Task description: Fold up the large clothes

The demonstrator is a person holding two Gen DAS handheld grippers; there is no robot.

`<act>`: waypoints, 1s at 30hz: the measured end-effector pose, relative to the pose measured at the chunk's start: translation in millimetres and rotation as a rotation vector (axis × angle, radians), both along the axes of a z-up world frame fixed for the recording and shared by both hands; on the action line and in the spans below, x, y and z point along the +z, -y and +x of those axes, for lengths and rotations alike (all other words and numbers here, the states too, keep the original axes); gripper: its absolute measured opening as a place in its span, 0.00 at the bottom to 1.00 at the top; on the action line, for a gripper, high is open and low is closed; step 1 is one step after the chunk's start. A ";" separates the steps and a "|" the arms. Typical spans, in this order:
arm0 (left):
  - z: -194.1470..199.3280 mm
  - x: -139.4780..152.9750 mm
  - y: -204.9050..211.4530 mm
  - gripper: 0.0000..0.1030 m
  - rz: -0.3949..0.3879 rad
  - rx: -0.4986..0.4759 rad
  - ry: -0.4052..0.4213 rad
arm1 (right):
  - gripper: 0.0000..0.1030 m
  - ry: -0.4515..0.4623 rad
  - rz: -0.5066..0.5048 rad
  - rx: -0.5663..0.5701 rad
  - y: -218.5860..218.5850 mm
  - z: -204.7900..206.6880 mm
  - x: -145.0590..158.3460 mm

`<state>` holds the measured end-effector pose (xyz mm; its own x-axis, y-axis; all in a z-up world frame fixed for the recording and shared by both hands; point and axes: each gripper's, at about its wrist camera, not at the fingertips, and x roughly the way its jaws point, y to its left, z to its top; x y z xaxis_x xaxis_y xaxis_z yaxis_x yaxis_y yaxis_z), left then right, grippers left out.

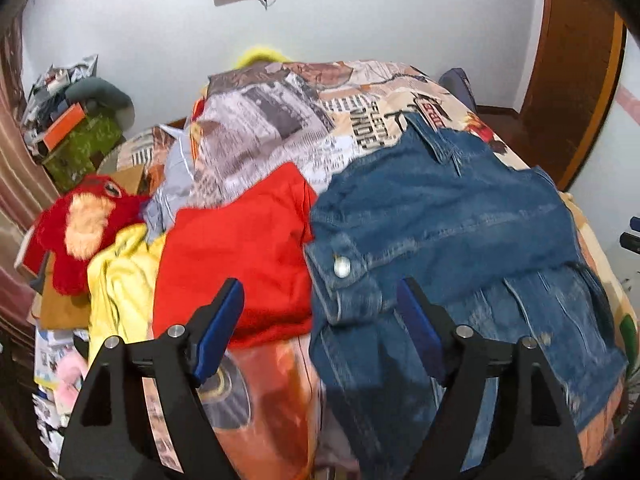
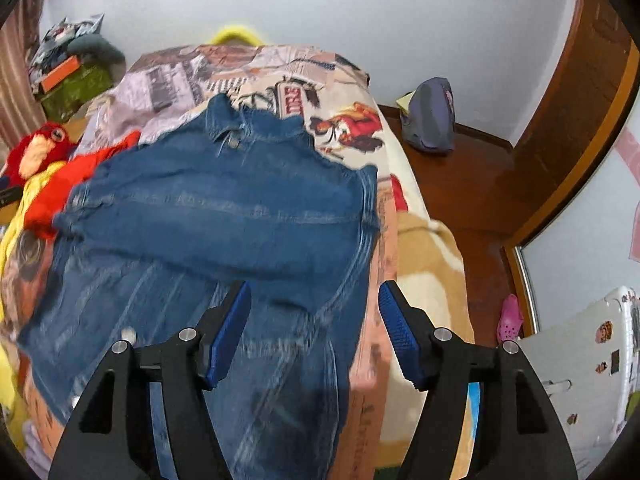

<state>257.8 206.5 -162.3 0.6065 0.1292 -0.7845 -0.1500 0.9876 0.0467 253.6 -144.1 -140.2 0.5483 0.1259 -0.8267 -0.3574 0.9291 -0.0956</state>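
A blue denim jacket (image 1: pixel 452 224) lies spread on the bed, collar at the far end; it also shows in the right wrist view (image 2: pixel 224 208). A sleeve cuff with a metal button (image 1: pixel 341 268) lies folded on its left side. My left gripper (image 1: pixel 320 300) is open and empty, hovering above the jacket's left edge beside a red garment (image 1: pixel 236 256). My right gripper (image 2: pixel 316 304) is open and empty above the jacket's lower right part, near its right edge.
The bed wears a printed cover (image 1: pixel 304 112). A yellow garment (image 1: pixel 120 280) and a red plush toy (image 1: pixel 84 220) lie at the left. A purple bag (image 2: pixel 432 116) stands on the wooden floor at the right. Cluttered boxes (image 1: pixel 72 128) stand at the far left.
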 end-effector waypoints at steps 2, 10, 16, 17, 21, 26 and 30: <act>-11.8 -10.6 -4.6 0.77 -0.016 0.005 -0.028 | 0.61 -0.004 -0.011 0.001 3.6 -9.3 -3.5; -33.0 -91.6 -17.5 0.78 -0.190 0.010 -0.272 | 0.61 -0.125 0.031 -0.052 29.6 -38.9 -37.3; -46.4 -124.1 -17.2 0.78 -0.401 0.019 -0.308 | 0.61 -0.204 0.053 -0.098 45.6 -50.7 -64.6; -48.0 -127.9 -16.5 0.78 -0.432 0.016 -0.309 | 0.61 -0.217 0.063 -0.104 48.7 -52.5 -70.1; -52.9 -139.2 -6.5 0.78 -0.458 -0.009 -0.328 | 0.61 -0.290 0.095 -0.144 62.0 -51.5 -93.2; -53.7 -138.0 -3.1 0.76 -0.550 -0.030 -0.310 | 0.61 -0.331 0.191 -0.180 72.4 -46.1 -106.3; -52.8 -140.7 8.7 0.76 -0.617 -0.058 -0.314 | 0.61 -0.332 0.238 -0.189 71.9 -40.2 -105.9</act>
